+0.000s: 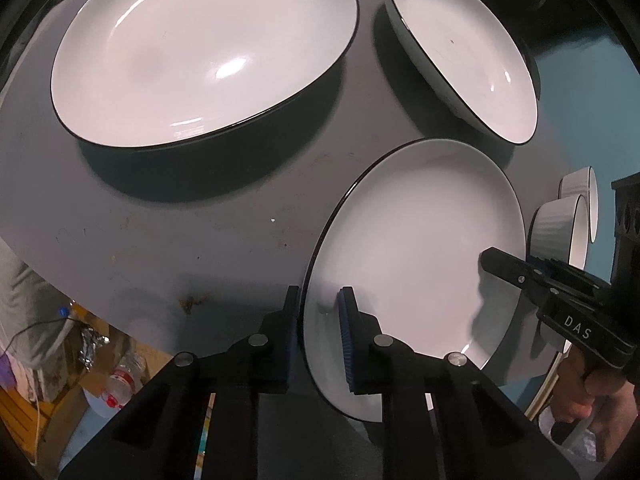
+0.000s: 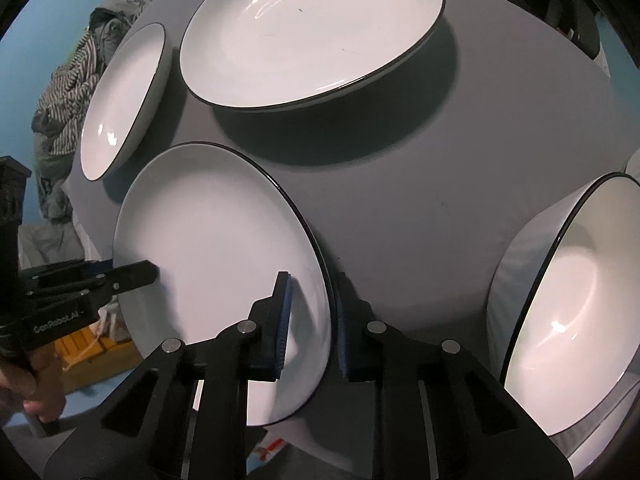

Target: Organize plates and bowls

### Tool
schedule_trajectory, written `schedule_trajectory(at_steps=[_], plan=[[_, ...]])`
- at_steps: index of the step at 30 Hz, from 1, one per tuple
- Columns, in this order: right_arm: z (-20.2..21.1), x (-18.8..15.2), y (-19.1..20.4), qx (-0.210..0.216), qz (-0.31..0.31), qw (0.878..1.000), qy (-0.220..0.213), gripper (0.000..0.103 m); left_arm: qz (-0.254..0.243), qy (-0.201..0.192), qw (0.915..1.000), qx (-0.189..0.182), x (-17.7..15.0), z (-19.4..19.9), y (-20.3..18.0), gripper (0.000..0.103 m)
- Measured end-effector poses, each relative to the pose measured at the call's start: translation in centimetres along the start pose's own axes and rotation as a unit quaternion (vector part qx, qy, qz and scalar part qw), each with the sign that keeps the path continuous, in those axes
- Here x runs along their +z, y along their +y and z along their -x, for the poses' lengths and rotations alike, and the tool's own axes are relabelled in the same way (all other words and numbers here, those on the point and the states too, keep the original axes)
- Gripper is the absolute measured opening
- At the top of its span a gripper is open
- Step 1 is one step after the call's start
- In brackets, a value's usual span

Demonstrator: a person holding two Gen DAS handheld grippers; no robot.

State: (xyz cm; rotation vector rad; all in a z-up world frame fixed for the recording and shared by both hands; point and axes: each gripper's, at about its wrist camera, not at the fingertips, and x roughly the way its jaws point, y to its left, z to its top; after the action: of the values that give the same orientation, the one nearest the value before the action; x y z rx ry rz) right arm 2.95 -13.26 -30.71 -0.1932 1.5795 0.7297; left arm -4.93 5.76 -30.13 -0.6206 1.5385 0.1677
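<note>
A white plate with a dark rim (image 1: 416, 248) (image 2: 216, 232) hangs at the near edge of the grey table (image 1: 180, 232), held from both sides. My left gripper (image 1: 320, 296) is shut on its left rim, one blue pad on the plate's face and one beneath. My right gripper (image 2: 311, 280) is shut on the opposite rim in the same way. Each gripper shows in the other's view: the right gripper (image 1: 504, 266) and the left gripper (image 2: 140, 274) both reach over the plate's edge. A big white plate (image 1: 200, 52) (image 2: 312, 32) and a smaller one (image 1: 460, 48) (image 2: 120, 96) lie further back.
A deep white bowl (image 2: 568, 300) stands close on the right. Two small ribbed bowls (image 1: 560, 228) sit beyond the held plate. Striped clothes (image 2: 68, 80) are heaped past the table's left side. A person's hand (image 1: 580, 392) grips the right gripper's handle. Floor clutter (image 1: 100, 380) lies below the edge.
</note>
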Motion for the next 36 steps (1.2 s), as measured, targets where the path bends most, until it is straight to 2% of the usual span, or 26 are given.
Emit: schedule_trajectory(at_steps=[12,23,36], plan=[[0.6,0.1,-0.8,0.001,-0.014,1.000,0.008,0.018,-0.015,0.001,0.9998,0.012,0.5,0.6,-2.1,0.018],[2.8,0.3,-1.9,0.008,-0.038,0.999,-0.007,0.017,-0.030,-0.013,0.9994,0.012,1.5,2.5,-3.5,0.017],[5.4,1.9,-3.0,0.004,-0.047,0.998,-0.041,0.017,-0.055,-0.036,0.9977,0.012,5.6,5.0,-5.2,0.017]])
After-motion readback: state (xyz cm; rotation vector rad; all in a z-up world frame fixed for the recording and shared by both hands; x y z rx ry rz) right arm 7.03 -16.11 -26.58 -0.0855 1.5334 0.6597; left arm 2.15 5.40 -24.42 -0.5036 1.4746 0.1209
